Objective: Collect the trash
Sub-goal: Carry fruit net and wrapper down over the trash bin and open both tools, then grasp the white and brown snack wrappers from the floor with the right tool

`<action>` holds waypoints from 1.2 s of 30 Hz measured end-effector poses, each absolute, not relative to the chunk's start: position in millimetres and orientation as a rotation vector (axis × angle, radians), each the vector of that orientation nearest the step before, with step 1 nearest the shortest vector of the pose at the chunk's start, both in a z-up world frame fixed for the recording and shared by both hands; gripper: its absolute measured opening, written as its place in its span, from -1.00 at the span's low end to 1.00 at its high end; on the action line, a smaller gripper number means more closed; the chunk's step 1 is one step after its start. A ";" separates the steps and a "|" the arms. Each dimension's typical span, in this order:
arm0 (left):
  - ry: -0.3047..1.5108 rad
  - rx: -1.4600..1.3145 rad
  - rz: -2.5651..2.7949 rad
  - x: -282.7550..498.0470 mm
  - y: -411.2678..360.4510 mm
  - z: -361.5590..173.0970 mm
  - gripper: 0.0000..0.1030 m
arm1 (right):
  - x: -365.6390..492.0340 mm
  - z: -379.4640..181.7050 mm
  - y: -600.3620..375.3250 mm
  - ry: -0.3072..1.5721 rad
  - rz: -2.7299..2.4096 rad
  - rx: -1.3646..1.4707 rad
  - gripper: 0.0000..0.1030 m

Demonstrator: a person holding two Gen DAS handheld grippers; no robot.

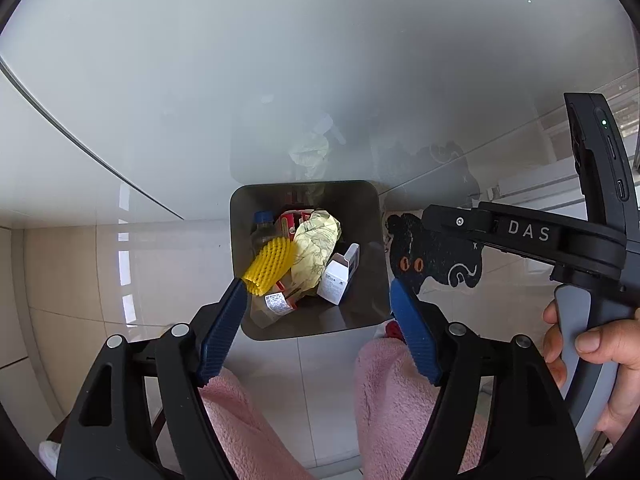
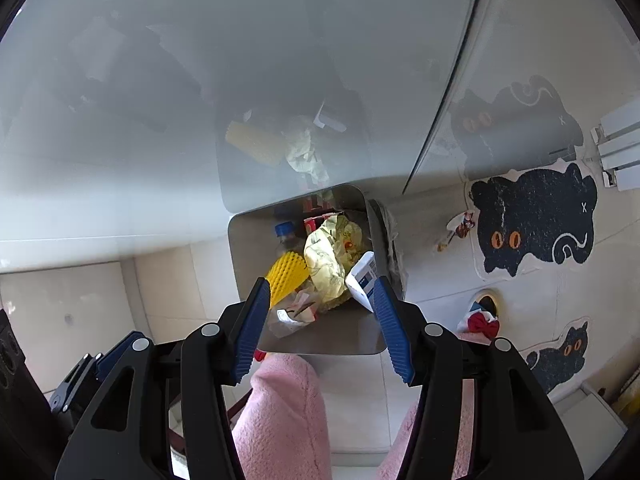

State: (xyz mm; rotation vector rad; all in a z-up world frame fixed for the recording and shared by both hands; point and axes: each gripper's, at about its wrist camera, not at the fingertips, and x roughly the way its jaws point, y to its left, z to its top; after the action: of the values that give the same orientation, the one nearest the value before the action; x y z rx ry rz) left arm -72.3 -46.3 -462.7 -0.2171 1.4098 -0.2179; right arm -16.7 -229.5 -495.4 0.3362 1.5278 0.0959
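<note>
While both hand-held grippers hang over it, the left hand-held gripper [image 1: 316,286] and right hand-held gripper [image 2: 320,284] gape empty above the grey square plastic bin [image 1: 360,216] on the tiled floor [image 1: 80,272], holding a yellow ridged foam sleeve [image 1: 270,266], crumpled pale-yellow paper [image 1: 314,248], a small white carton [image 1: 340,274] and a blue-capped clear bottle [image 1: 262,226].

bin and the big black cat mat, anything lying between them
In the right wrist view, a small crumpled wrapper lies on the floor tiles between the bin and the black cat mat.

A black cat-shaped mat [image 2: 534,220] lies on the pale tiled floor [image 2: 460,364].
</note>
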 end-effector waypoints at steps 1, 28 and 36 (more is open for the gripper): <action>1.409 -0.215 -0.214 -72.7 -46.1 -464.0 0.37 | -16.7 -496.2 -230.0 1.527 0.096 0.335 0.07; 1.233 -0.146 -0.174 -57.2 -97.0 -578.7 0.84 | -36.8 -749.6 -418.5 1.376 -0.306 0.427 0.59; 1.206 -0.166 -0.184 -52.6 -99.3 -614.0 0.84 | -16.7 -866.5 -418.8 1.390 -0.312 0.332 0.59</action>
State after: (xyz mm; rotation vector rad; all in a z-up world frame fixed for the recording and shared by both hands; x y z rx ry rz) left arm -52.6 -99.3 -614.0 -0.1657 1.2057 -0.1844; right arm -16.7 -418.8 -866.5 0.3321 1.3897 -0.3123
